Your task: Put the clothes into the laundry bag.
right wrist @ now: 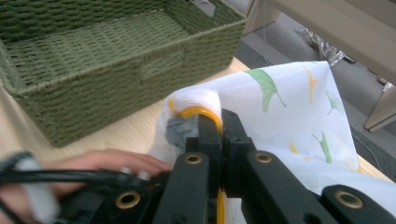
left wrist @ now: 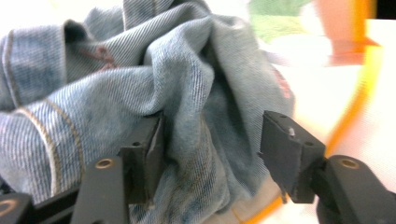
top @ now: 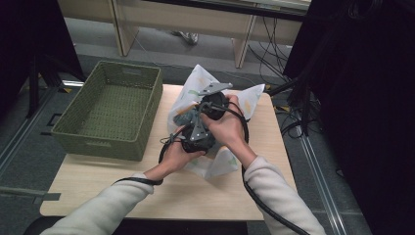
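Lying on the pale wooden bench (top: pixel 147 186) just to the right of the green woven basket (top: pixel 110 110), the white mesh bag (top: pixel 247 100) is the thing both hands work at: thin, see-through fabric printed with green and yellow leaves and edged with a yellow-orange trim. Blue jeans (left wrist: pixel 140 93) sit bunched inside its mouth, faded denim with tan stitching along the seams and deep folds. Seen from the right gripper view, the bag's rim (right wrist: pixel 198 105) stands up in a small arch beside the basket's near wall, and a patch of grey-blue denim shows through just below it. The right gripper (right wrist: pixel 220 122) has its fingers pressed fully together on that trimmed rim, pinching the fabric and its yellow edge and holding it raised; in the high view the right hand (top: pixel 227 125) wraps the gripper body from the side away from the basket, wrist bent inward over the bag. The left gripper (left wrist: pixel 212 149) points into the denim with its fingers standing part-way apart; one finger (left wrist: pixel 149 154) rests against a fold of the jeans while the other stands clear of the cloth, so nothing is clamped. The left hand (top: pixel 176 155) cups its gripper from below on the basket side of the bag, forearm coming up from the bench's near edge, cable looping under the wrist.
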`<state>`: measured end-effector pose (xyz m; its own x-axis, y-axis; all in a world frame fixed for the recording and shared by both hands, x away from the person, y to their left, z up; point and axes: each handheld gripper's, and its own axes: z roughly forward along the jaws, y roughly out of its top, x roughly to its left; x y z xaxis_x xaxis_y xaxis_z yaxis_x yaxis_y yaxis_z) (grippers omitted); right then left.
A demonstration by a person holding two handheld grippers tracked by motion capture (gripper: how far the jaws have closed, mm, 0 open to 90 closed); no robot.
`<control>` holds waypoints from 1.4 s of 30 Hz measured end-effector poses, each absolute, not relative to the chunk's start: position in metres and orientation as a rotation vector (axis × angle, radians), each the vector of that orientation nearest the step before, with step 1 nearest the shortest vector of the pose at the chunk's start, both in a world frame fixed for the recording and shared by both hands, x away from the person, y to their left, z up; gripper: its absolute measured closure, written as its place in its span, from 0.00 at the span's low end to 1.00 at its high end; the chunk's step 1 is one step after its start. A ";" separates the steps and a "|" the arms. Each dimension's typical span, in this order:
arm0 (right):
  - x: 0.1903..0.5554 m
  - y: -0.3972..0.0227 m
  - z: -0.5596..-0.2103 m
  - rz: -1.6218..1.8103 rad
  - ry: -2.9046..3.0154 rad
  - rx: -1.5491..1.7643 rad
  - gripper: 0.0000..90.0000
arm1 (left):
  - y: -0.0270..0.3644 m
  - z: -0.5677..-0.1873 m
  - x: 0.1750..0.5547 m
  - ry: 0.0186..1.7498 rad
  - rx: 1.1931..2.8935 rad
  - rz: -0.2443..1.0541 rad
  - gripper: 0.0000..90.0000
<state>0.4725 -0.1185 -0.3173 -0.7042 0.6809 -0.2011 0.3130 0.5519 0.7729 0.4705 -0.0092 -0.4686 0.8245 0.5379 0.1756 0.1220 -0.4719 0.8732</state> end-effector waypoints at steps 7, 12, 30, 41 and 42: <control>0.473 -0.121 -0.318 1.001 2.301 0.807 1.00 | 0.000 -0.461 0.460 0.481 2.019 0.548 0.40; 0.473 -0.124 -0.318 0.999 2.300 0.812 1.00 | 0.018 -0.455 0.449 0.468 2.026 0.558 0.44; 0.473 -0.120 -0.320 0.978 2.318 0.803 1.00 | 0.058 -0.482 0.446 0.843 2.154 0.612 0.48; 0.472 -0.120 -0.322 0.977 2.325 0.799 1.00 | 0.049 -0.497 0.459 0.973 2.201 0.597 0.68; 0.472 -0.120 -0.323 0.975 2.325 0.800 1.00 | 0.048 -0.498 0.461 1.002 2.190 0.599 0.76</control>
<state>0.4715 -0.1202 -0.3225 -0.7076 0.6750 -0.2091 0.3239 0.5727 0.7530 0.4607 0.0485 -0.4976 0.6040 0.7856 0.1343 0.4896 -0.4987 0.7152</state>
